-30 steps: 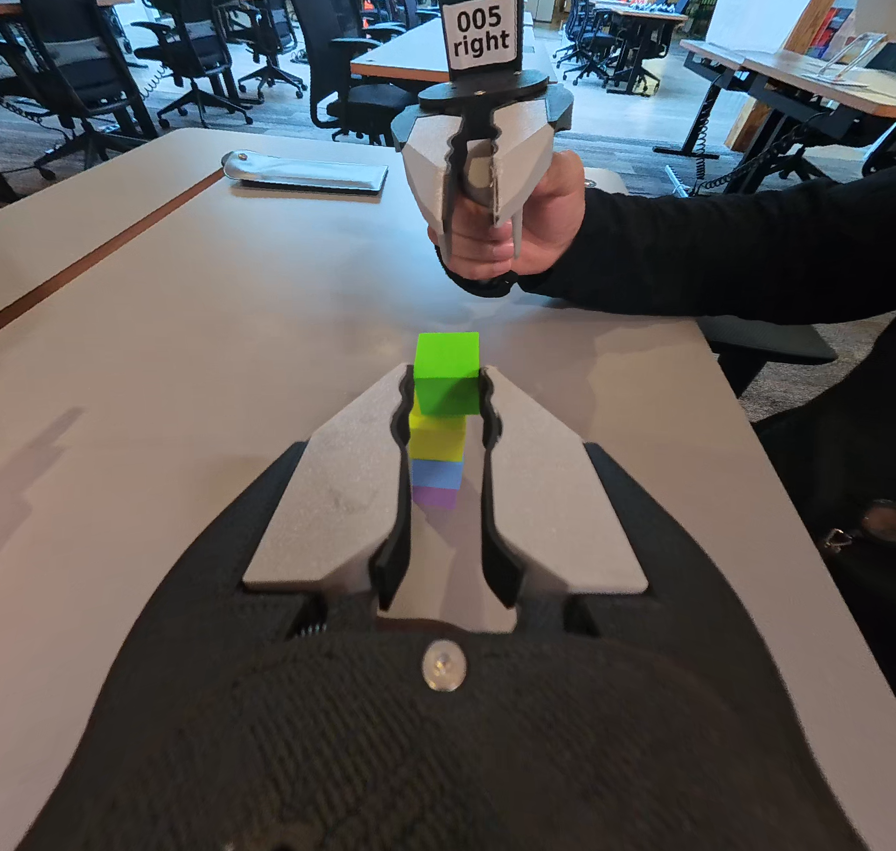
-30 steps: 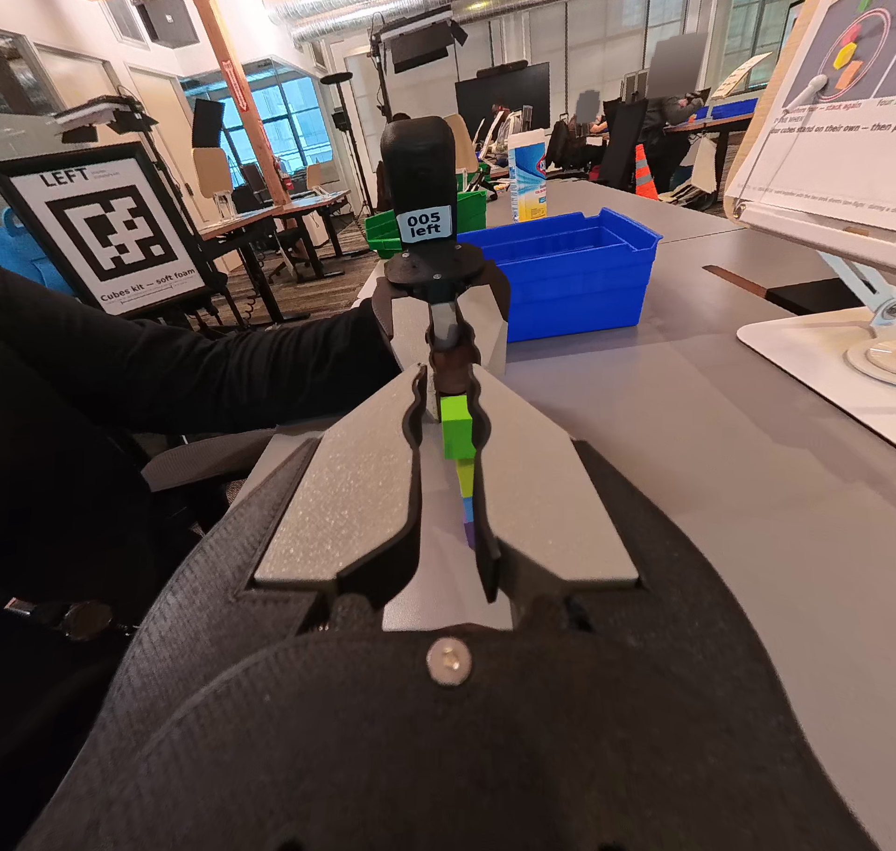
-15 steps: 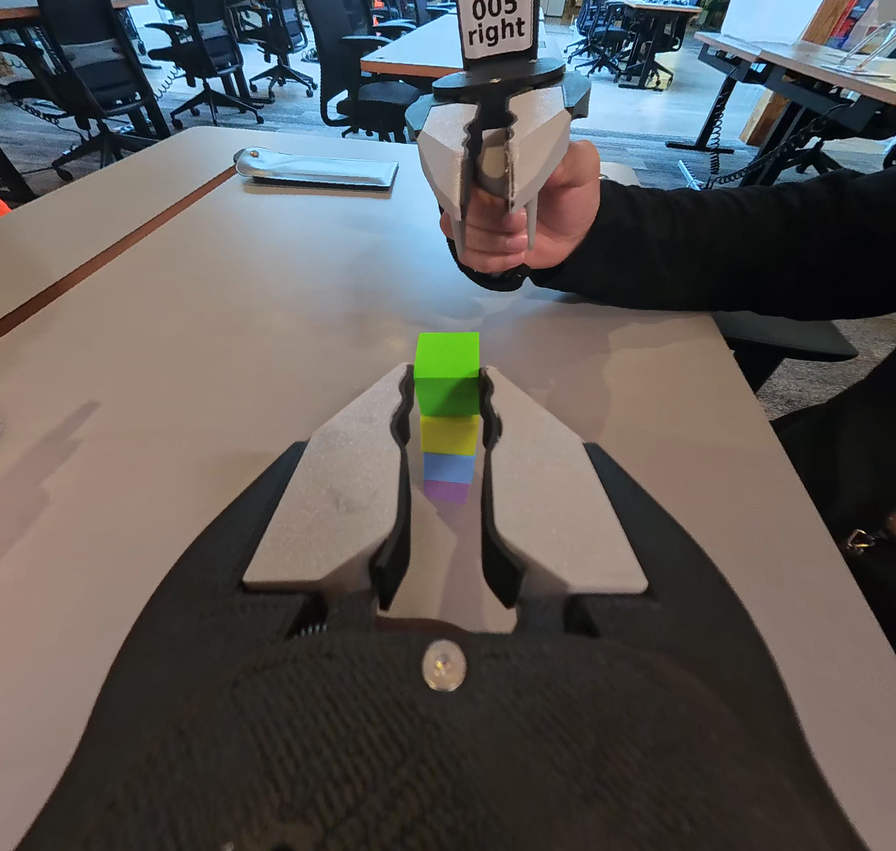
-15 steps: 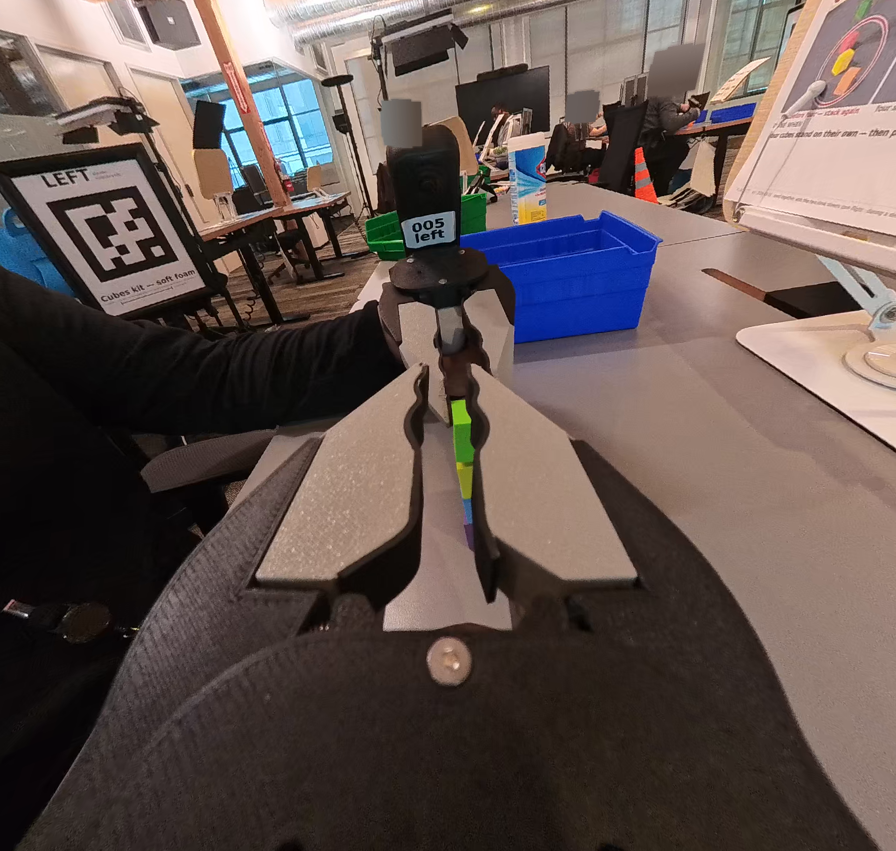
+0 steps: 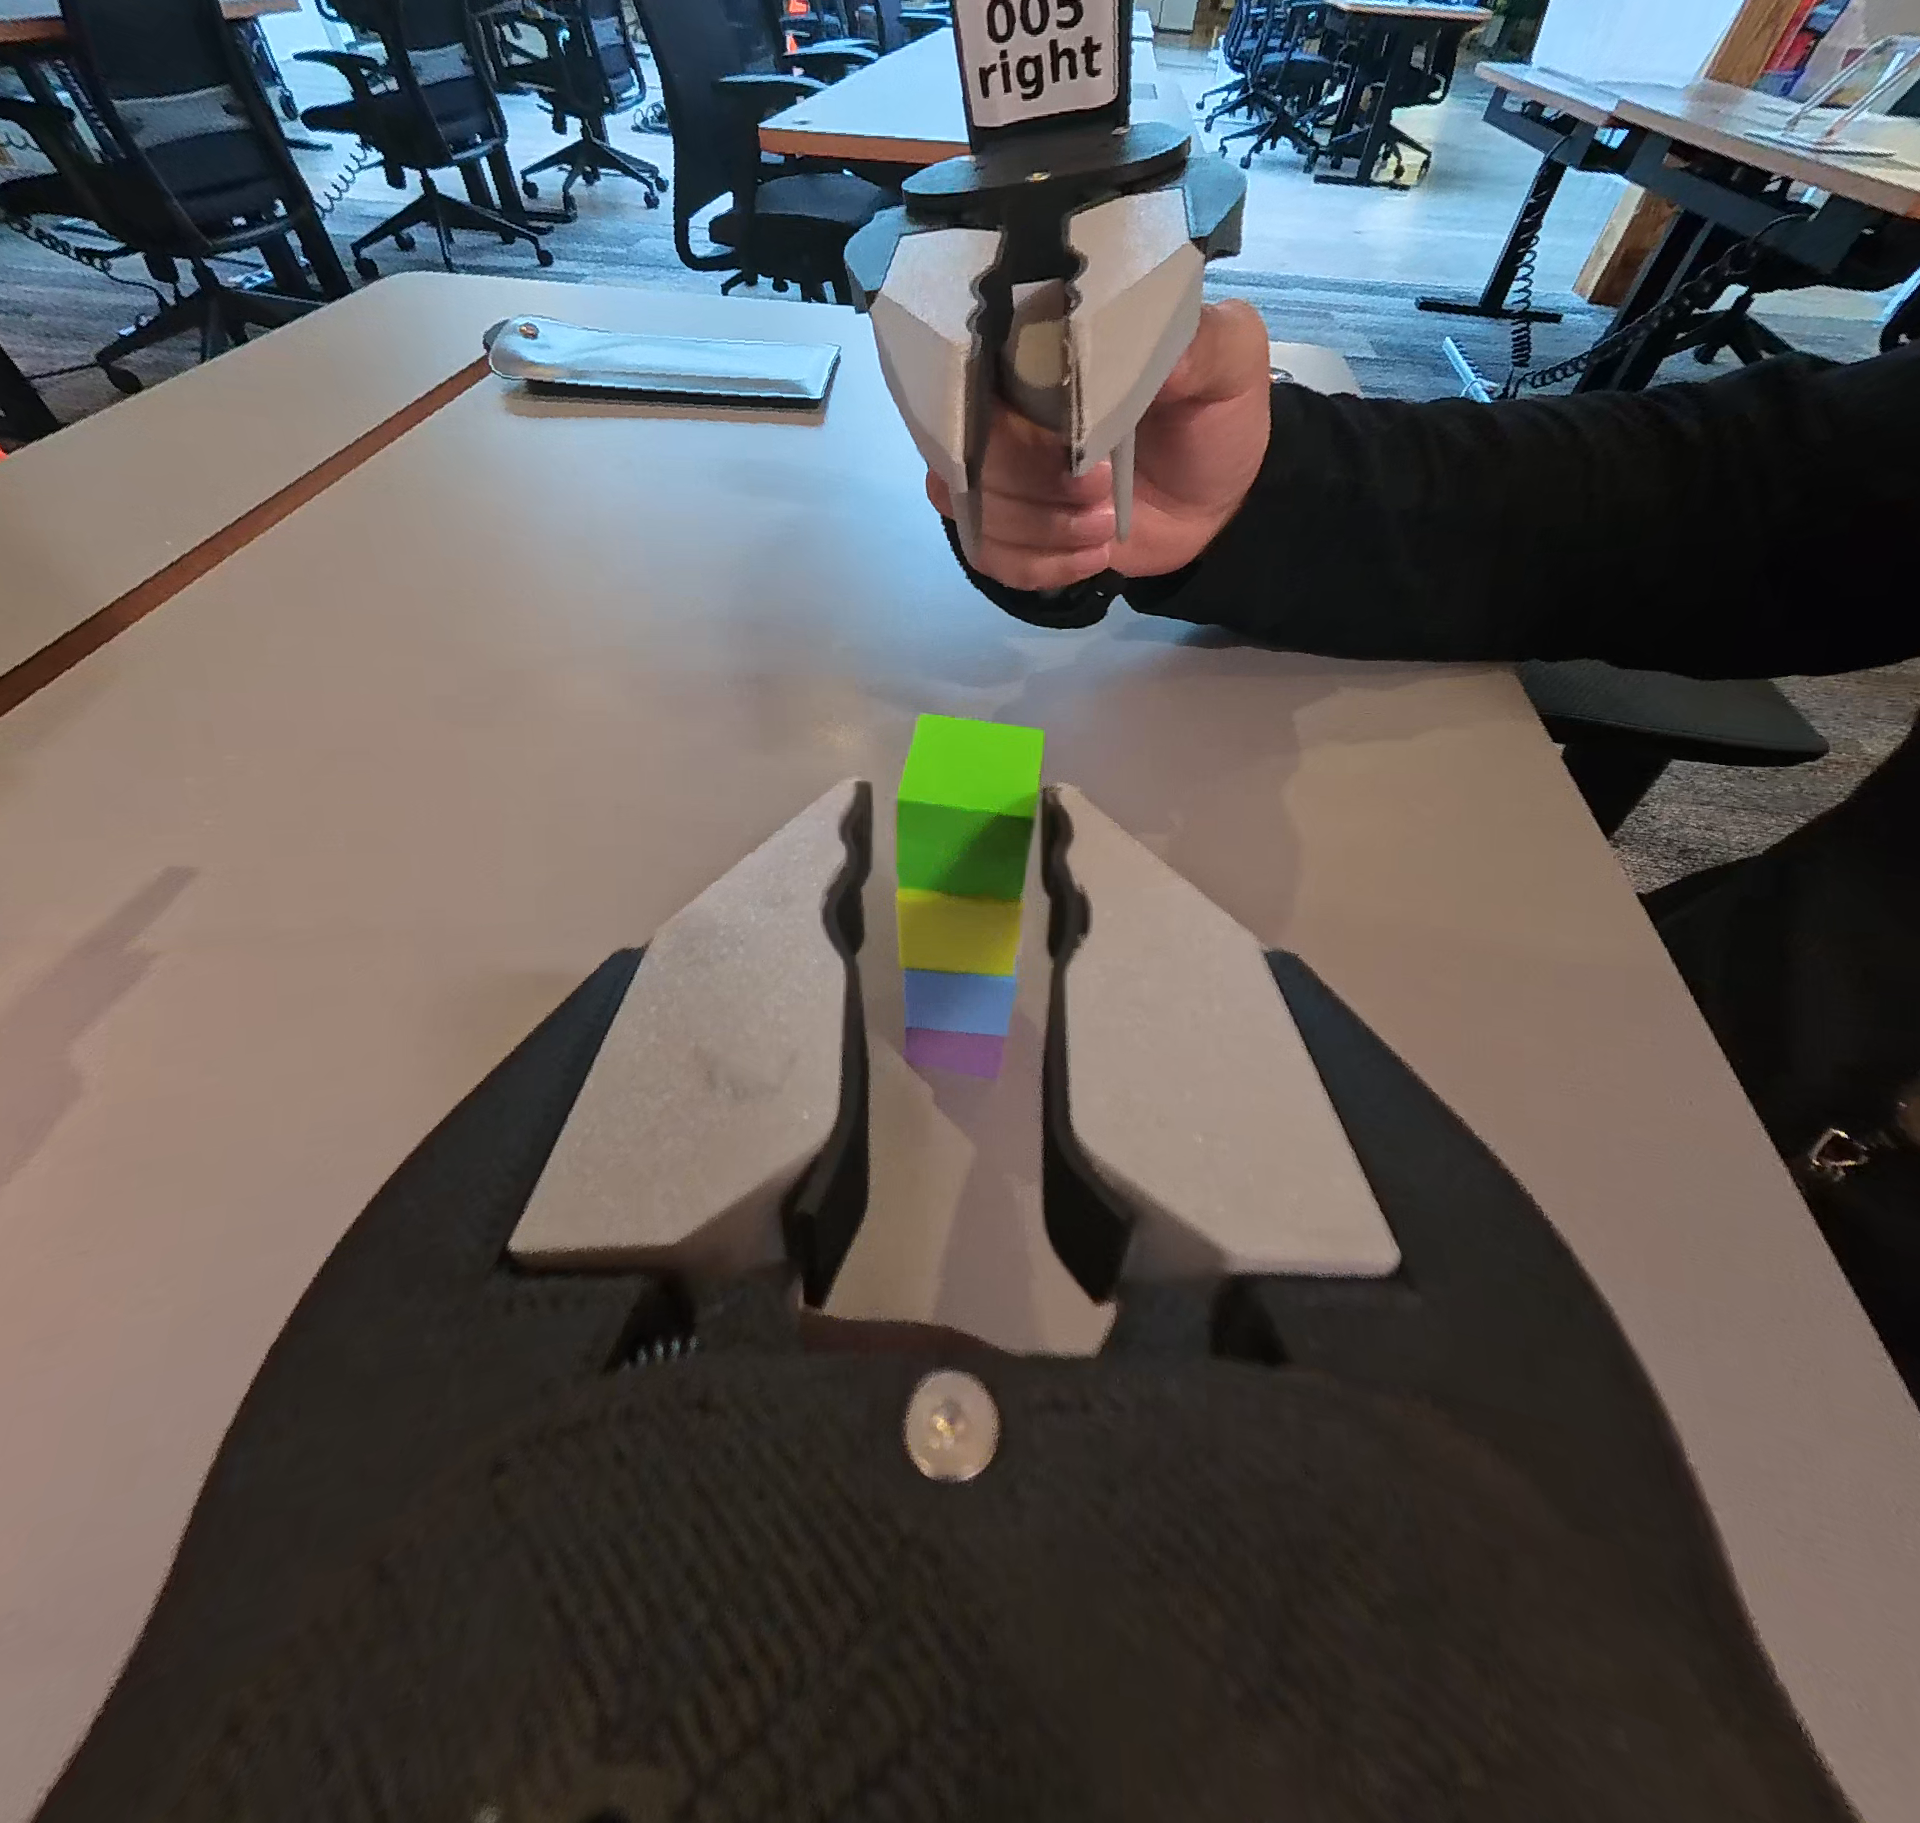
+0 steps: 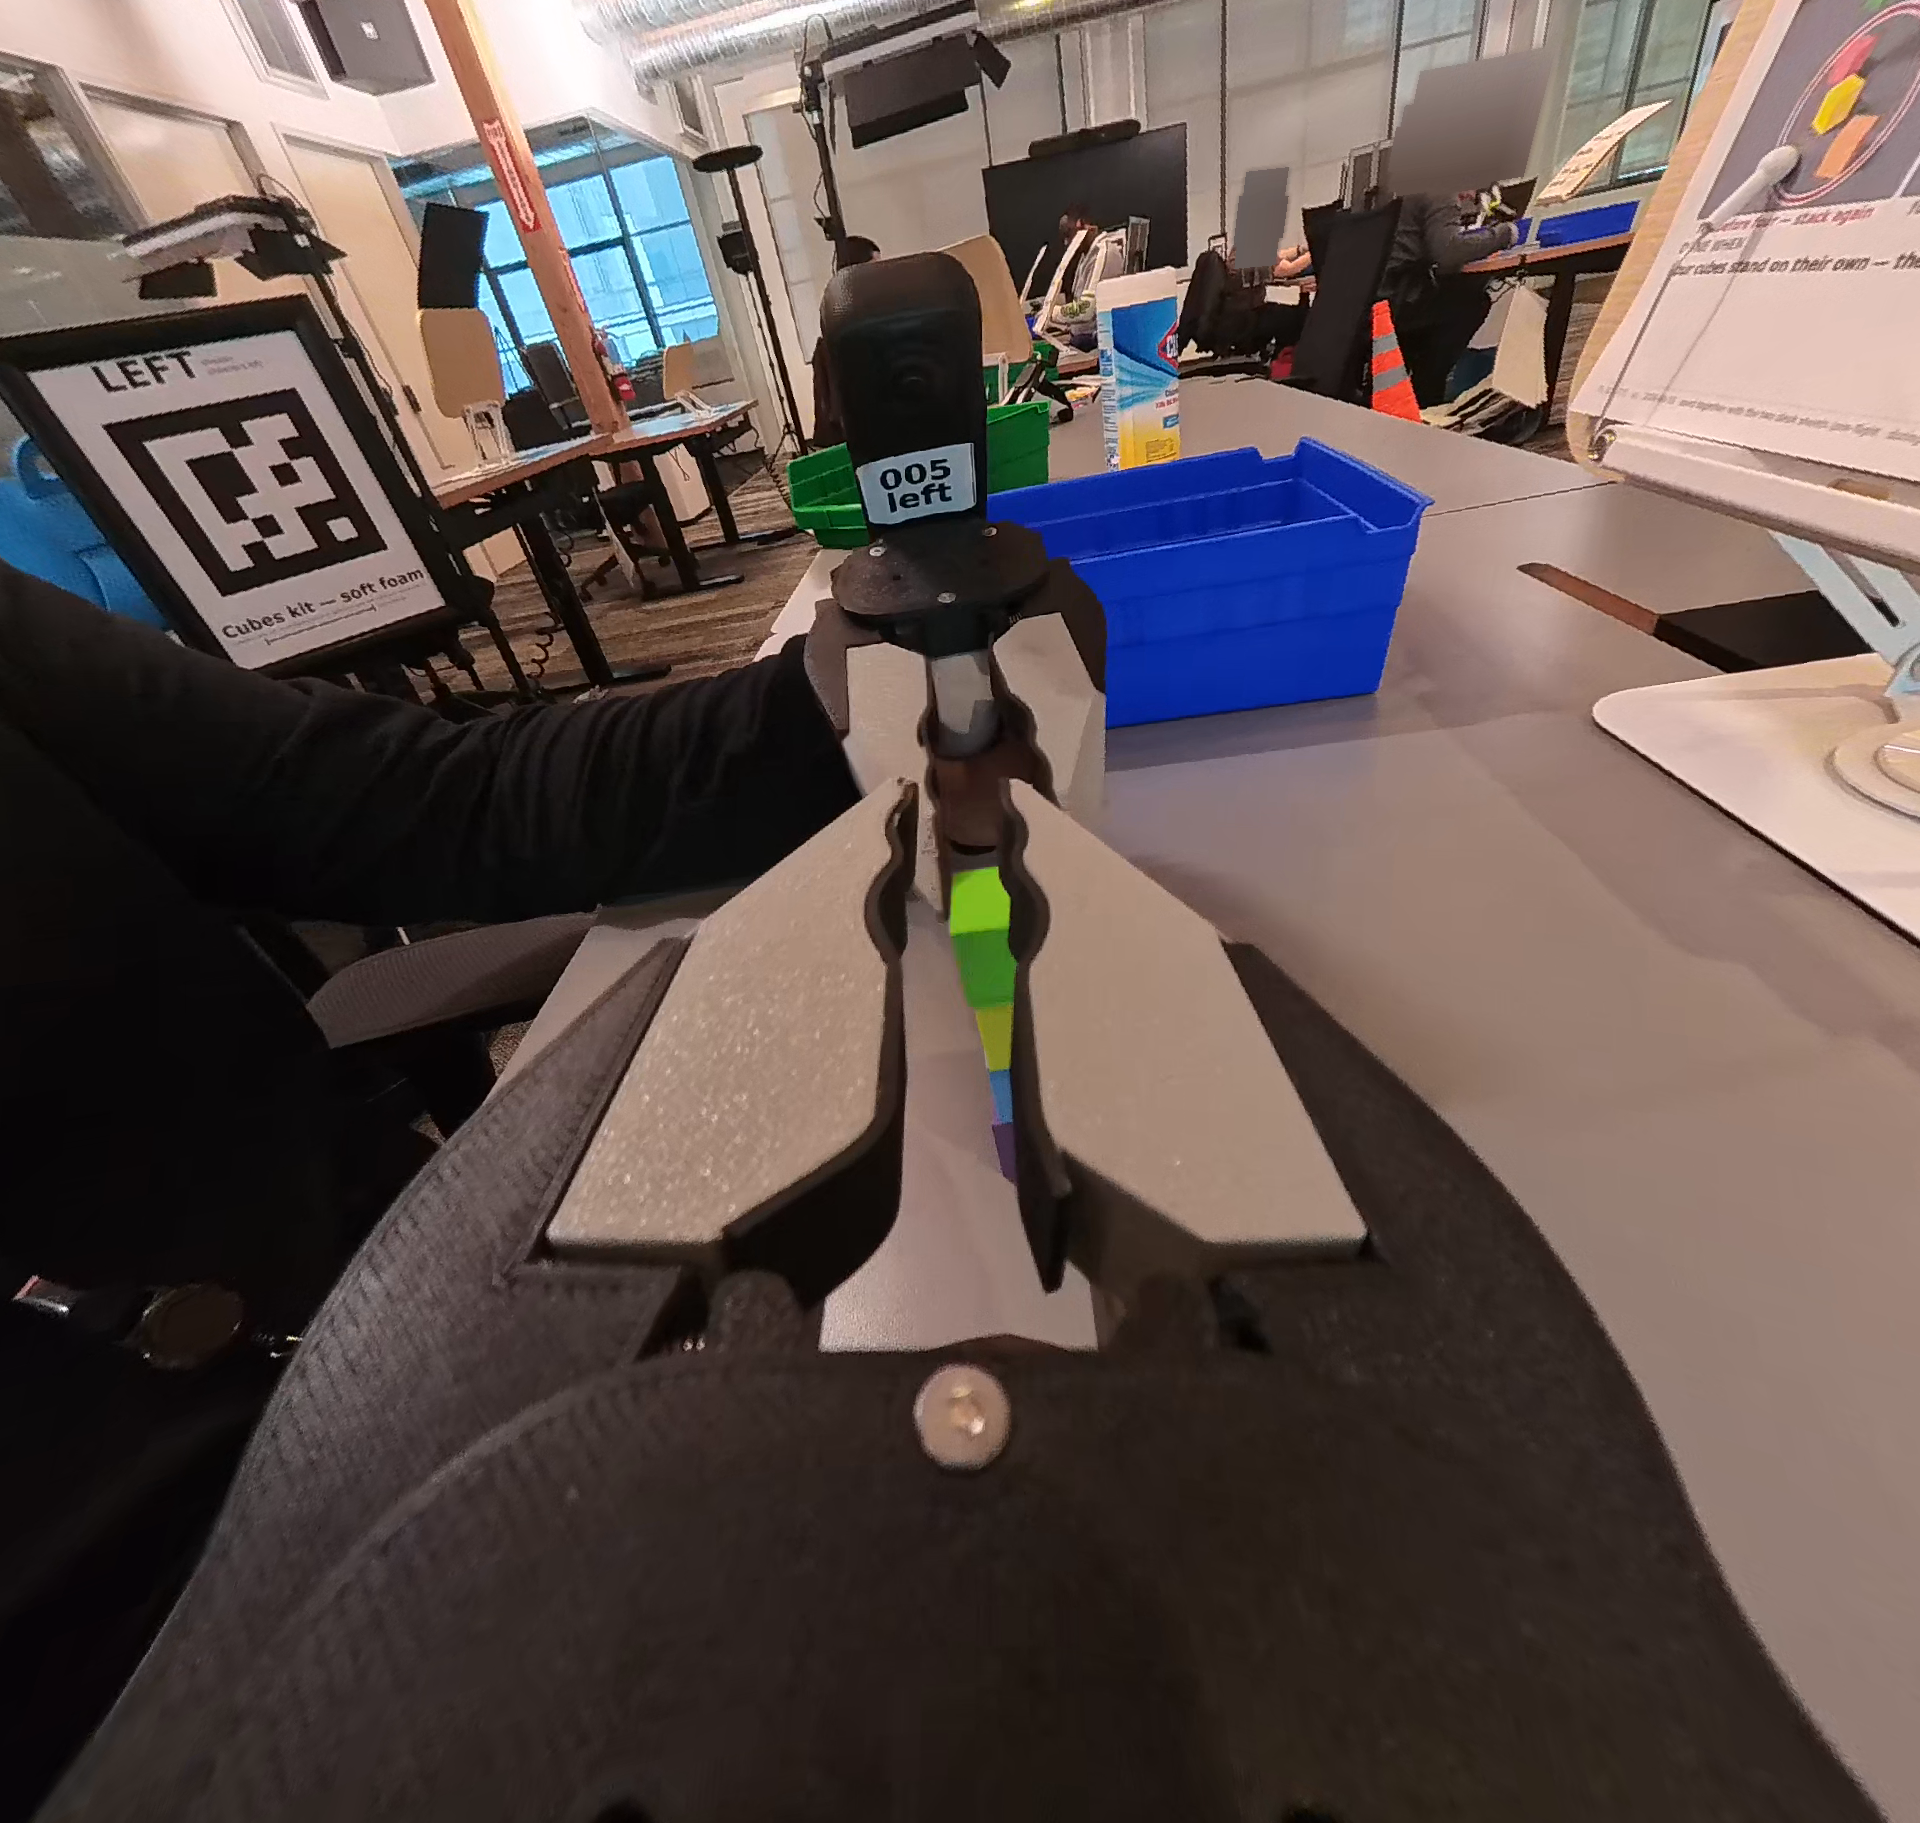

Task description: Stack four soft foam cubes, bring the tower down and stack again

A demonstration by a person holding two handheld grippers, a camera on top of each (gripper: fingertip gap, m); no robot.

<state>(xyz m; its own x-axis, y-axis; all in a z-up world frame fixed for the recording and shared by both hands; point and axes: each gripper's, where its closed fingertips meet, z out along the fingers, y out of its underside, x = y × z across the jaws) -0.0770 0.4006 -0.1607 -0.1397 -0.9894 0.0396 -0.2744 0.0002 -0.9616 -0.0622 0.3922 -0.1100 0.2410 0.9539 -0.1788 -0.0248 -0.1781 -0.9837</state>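
While tower [image 5: 964, 916] stands, R gripper [image 5: 1044, 511] behind.

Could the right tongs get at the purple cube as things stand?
Probably not cleanly. The purple cube sits at the bottom of the tower, under the blue, yellow and green cubes, and the left tongs straddle the green one. The right tongs hang farther back, off the table.

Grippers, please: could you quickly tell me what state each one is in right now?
Left gripper: open, its fingers flanking the top green cube without clamping it.
Right gripper: open, holding nothing.
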